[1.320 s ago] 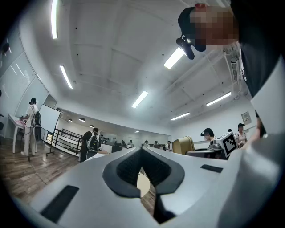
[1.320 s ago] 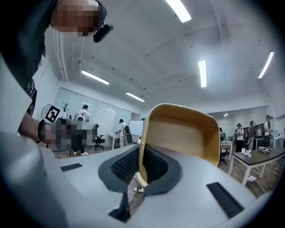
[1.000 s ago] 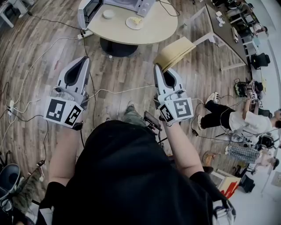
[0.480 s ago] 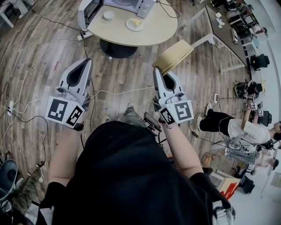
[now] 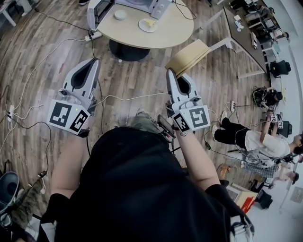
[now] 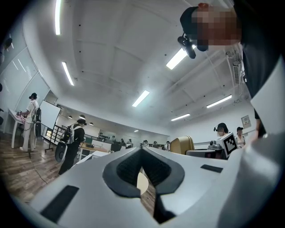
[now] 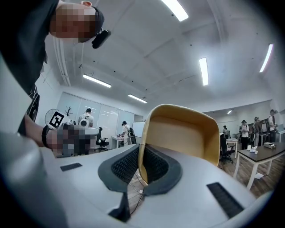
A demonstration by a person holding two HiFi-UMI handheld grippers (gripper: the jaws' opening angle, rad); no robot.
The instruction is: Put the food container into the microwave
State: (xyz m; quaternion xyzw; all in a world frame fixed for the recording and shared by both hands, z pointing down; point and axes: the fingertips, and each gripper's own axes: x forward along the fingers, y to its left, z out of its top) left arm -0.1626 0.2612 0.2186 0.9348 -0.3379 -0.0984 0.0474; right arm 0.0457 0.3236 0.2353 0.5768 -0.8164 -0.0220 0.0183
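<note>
The container (image 5: 120, 14), small, white and round, sits on the round counter (image 5: 158, 38) at the top centre of the head view, well apart from both tongs. It is just right of the microwave's open door (image 5: 96, 12), with the microwave (image 5: 156, 6) behind it at the top edge. A plate (image 5: 148, 24) with a yellowish bit of food lies right of the container. The left tongs (image 5: 94, 60) are held over the wood floor (image 5: 42, 42) at mid left, tips pointing up the frame toward the counter. In their own view the left tongs (image 6: 141, 149) have their tips together and nothing between them. The right tongs (image 5: 168, 71) are held at mid frame, right of centre, their tips just below a tan chair (image 5: 187, 56). In their own view the right tongs (image 7: 140, 148) are likewise closed and empty, and the chair's shell (image 7: 187, 133) fills the middle behind the tips. A white cable (image 5: 128, 98) runs across the floor between the two tongs. A power strip (image 5: 93, 35) lies at the counter's left edge. A long desk (image 5: 244, 33) stands at upper right, and another person (image 5: 255, 139) sits low at the right edge.
</note>
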